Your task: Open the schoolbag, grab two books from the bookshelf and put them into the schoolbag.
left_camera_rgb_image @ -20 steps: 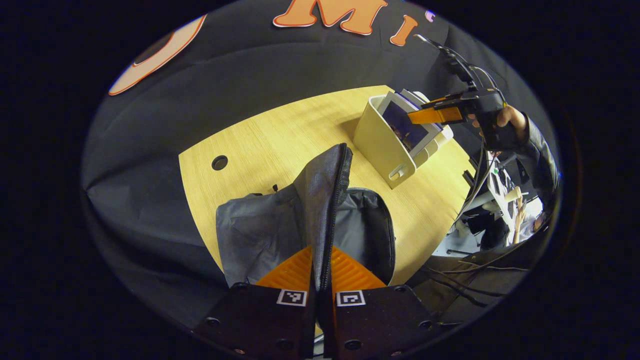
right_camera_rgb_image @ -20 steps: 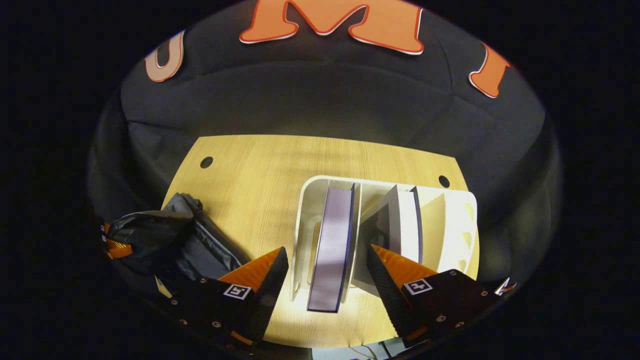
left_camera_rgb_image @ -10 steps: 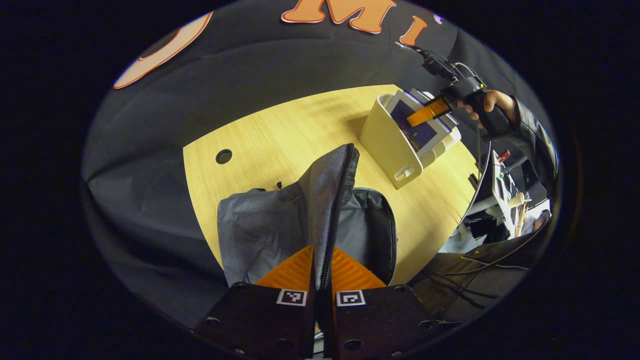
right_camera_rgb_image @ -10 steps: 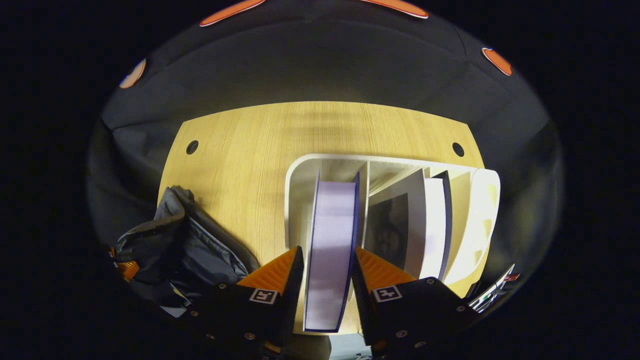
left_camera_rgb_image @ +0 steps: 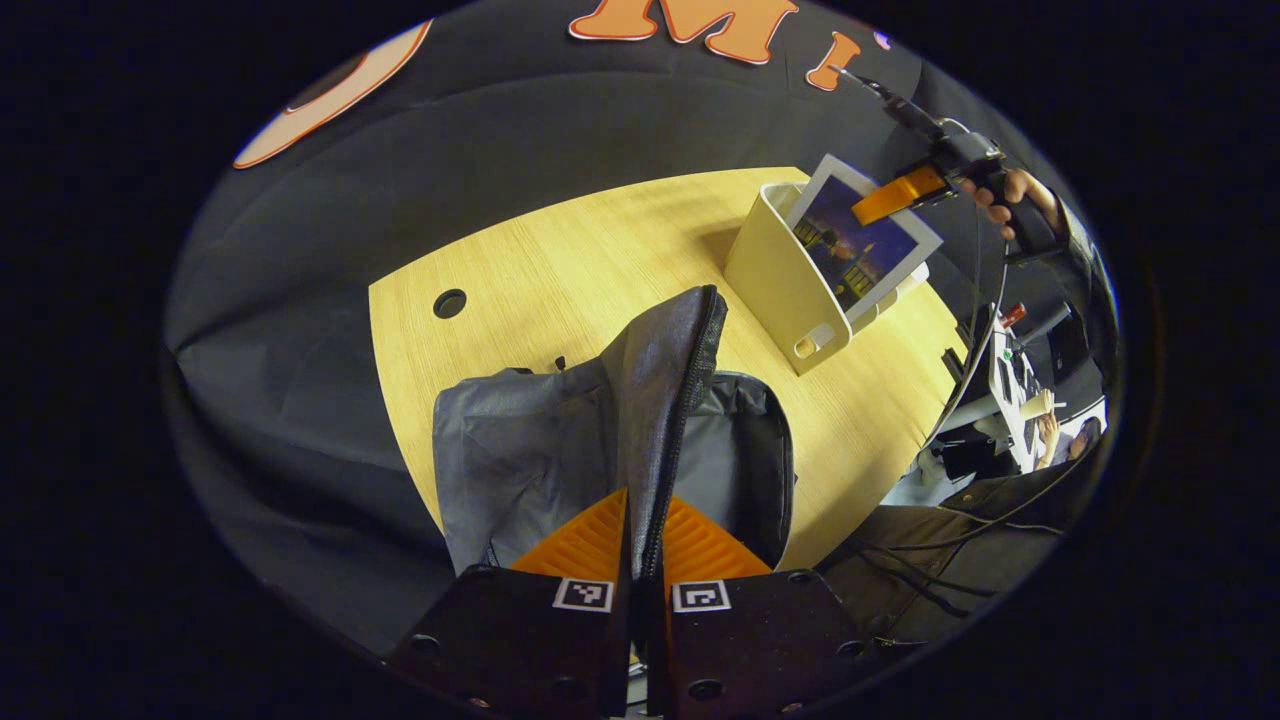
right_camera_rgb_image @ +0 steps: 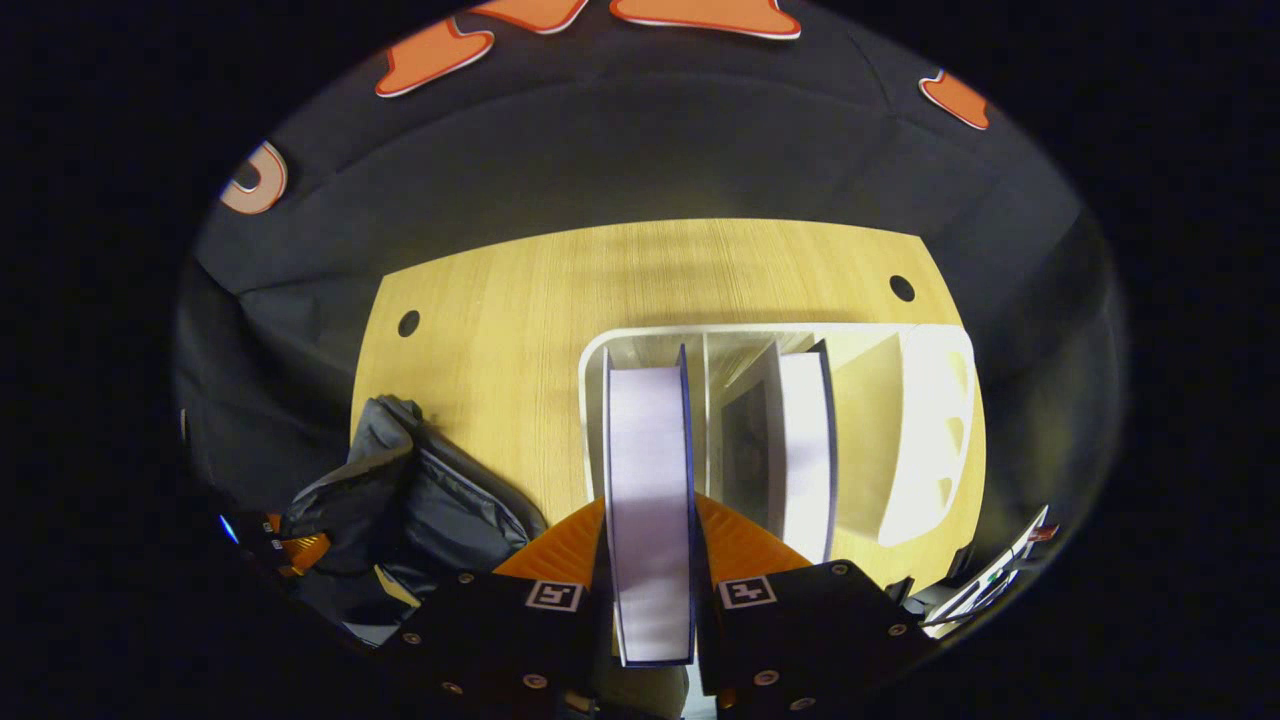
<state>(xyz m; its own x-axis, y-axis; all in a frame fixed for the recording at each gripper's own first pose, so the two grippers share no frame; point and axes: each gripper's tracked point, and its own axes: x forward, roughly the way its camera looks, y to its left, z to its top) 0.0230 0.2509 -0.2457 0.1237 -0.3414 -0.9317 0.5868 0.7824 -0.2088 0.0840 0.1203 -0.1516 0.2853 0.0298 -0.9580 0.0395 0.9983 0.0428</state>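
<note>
The grey schoolbag [left_camera_rgb_image: 540,460] lies open on the wooden table [left_camera_rgb_image: 560,260]; my left gripper [left_camera_rgb_image: 640,540] is shut on its raised flap [left_camera_rgb_image: 665,400] along the zipper edge. The bag [right_camera_rgb_image: 420,500] also shows at the lower left of the right gripper view. My right gripper [right_camera_rgb_image: 648,545] is shut on a blue-covered book [right_camera_rgb_image: 648,480], page edges facing the camera, lifted partway out of the white bookshelf [right_camera_rgb_image: 930,420]. In the left gripper view that book [left_camera_rgb_image: 860,245] rises tilted from the bookshelf [left_camera_rgb_image: 780,290], held by the far gripper [left_camera_rgb_image: 900,195] in a hand. A second book [right_camera_rgb_image: 800,450] stands in the shelf.
The table has round cable holes [left_camera_rgb_image: 449,302] [right_camera_rgb_image: 901,288]. Black cloth walls close in behind the table. Cables, a desk and a seated person [left_camera_rgb_image: 1050,430] lie beyond the table's right edge in the left gripper view.
My right gripper closed around the blue-covered book and has pulled it up out of the shelf slot. The left gripper keeps holding the bag flap in the same place.
</note>
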